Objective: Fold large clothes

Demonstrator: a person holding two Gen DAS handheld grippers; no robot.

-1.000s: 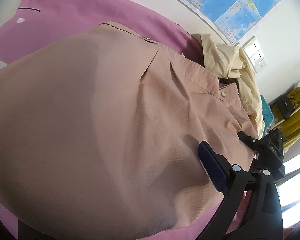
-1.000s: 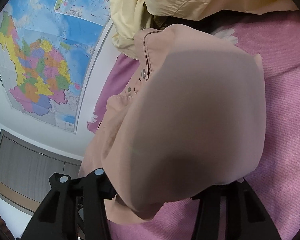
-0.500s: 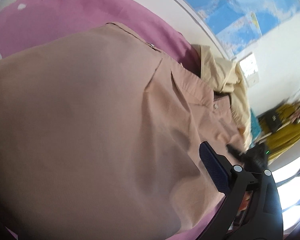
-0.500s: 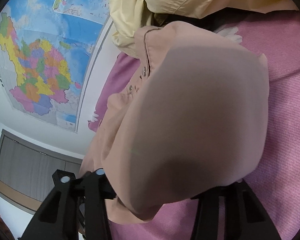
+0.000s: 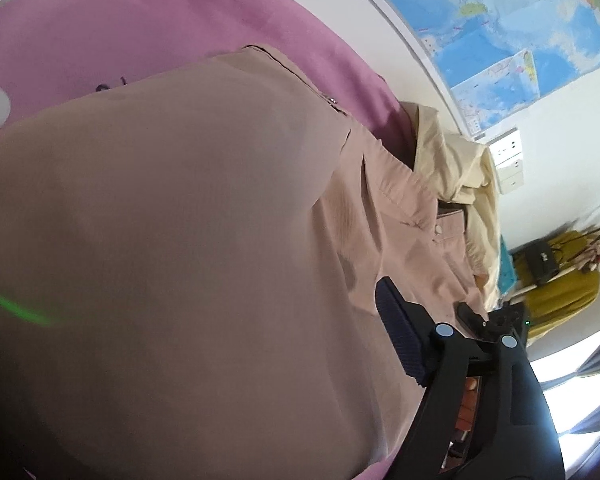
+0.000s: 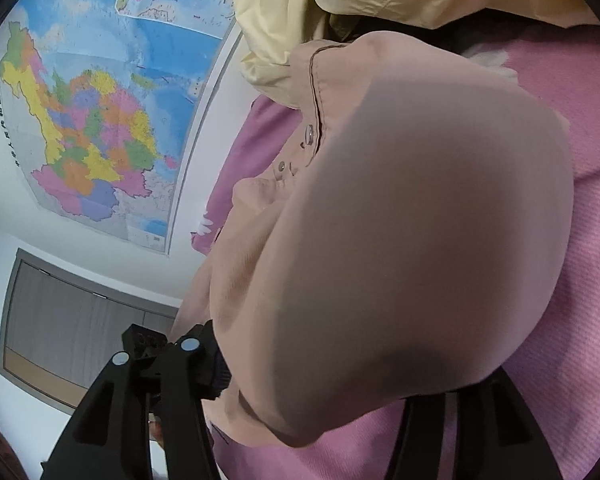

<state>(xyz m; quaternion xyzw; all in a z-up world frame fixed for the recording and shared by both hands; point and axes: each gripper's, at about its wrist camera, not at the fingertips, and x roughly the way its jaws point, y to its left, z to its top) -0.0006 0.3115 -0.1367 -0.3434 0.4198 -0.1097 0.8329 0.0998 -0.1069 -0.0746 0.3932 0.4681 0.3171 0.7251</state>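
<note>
Shirt: I see the pink shirt spread over the pink bedsheet, its collar toward the cream garment by the wall map.
Left fingers: my left gripper is closing; the shirt bulges over the space between them, one blue pad bare beside the cloth, the other hidden, so I cannot tell if it pinches.
Right fingers: my right gripper is opening at a middling gap; a fold of shirt hangs between and over them, covering the tips, so I cannot tell the grip.
</note>
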